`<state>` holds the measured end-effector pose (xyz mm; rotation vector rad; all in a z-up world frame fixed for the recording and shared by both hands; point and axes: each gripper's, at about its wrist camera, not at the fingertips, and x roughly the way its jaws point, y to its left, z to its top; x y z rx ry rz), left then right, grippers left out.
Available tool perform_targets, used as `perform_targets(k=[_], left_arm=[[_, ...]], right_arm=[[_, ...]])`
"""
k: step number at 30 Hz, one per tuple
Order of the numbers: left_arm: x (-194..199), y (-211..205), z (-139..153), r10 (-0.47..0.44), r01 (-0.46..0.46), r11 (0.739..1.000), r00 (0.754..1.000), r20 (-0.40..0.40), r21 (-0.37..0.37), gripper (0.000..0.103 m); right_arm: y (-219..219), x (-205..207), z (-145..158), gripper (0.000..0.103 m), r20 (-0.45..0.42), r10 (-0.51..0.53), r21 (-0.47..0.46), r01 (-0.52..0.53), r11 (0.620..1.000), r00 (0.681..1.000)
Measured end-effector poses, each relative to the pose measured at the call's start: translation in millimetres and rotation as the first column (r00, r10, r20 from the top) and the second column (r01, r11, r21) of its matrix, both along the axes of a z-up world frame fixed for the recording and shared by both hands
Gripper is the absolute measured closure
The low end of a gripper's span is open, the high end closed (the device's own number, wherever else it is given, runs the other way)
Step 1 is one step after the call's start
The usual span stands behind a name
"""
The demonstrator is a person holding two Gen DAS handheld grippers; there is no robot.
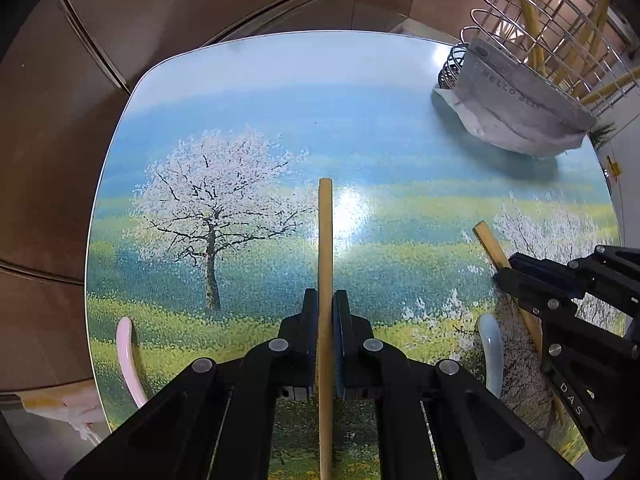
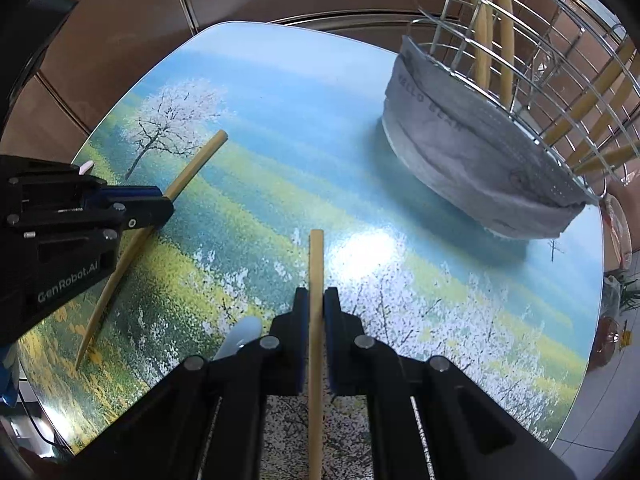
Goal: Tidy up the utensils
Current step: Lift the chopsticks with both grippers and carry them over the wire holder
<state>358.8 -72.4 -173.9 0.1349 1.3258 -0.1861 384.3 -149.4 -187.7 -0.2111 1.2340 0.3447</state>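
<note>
My left gripper (image 1: pixel 325 300) is shut on a bamboo chopstick (image 1: pixel 325 240) that points forward over the table. My right gripper (image 2: pixel 316 298) is shut on a second bamboo chopstick (image 2: pixel 316 264), also pointing forward. Each gripper shows in the other's view: the right gripper (image 1: pixel 505 270) at the right, the left gripper (image 2: pixel 166 212) at the left, each with its chopstick. A wire utensil rack (image 2: pixel 540 60) with several chopsticks in it stands at the far right. A pink spoon (image 1: pixel 128 356) and a pale blue spoon (image 1: pixel 490 344) lie near the front edge.
The table (image 1: pixel 280 92) has a printed landscape top with rounded corners. A grey face mask (image 2: pixel 472 152) hangs on the rack's front. Brown tiled floor lies beyond the table's far and left edges.
</note>
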Motion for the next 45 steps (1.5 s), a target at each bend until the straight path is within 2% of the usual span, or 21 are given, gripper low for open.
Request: perform_targets(k=[10, 15, 18, 23, 29, 35, 45], left_arm=[[2.9, 2.5, -4.0, -0.005, 0.005, 1.0, 0.998, -0.062, -0.007, 0.096], [0.6, 4.9, -4.1, -0.002, 0.001, 1.0, 0.998, -0.057, -0.017, 0.097], [-3.5, 6.7, -3.8, 0.0, 0.0, 1.0, 0.999, -0.032, -0.023, 0.097], [-16.9, 22.0, -2.3, 0.037, -0.039, 0.995, 0.999, -0.013, -0.095, 0.097], [-36.1, 35.0, 2.3, 0.057, -0.053, 0.99, 0.998, 0.027, -0.127, 0.097], [-57.4, 43.6, 29.1, 0.063, -0.043, 0.984, 0.992, 0.11, -0.175, 0.097], [-84.3, 58.0, 79.1, 0.084, -0.033, 0.966, 0.978, 0.19, -0.257, 0.097]], right_arm=[[4.7, -1.0, -0.6, 0.096, -0.084, 0.035, -0.042, -0.039, 0.998, 0.996], [11.4, -3.8, -1.8, 0.096, -0.087, 0.024, -0.05, -0.028, 0.998, 0.996], [11.6, -7.9, -1.1, 0.096, -0.066, 0.01, -0.04, -0.013, 0.999, 0.998], [0.8, -23.3, -0.7, 0.096, -0.024, -0.018, -0.013, 0.017, 1.0, 1.0], [-14.9, -53.4, 20.9, 0.097, 0.07, -0.042, 0.082, 0.036, 0.996, 0.997], [-39.1, -79.8, 42.8, 0.097, 0.147, -0.078, 0.166, 0.053, 0.985, 0.986], [-67.4, -121.2, 89.6, 0.097, 0.244, -0.148, 0.281, 0.076, 0.957, 0.958]])
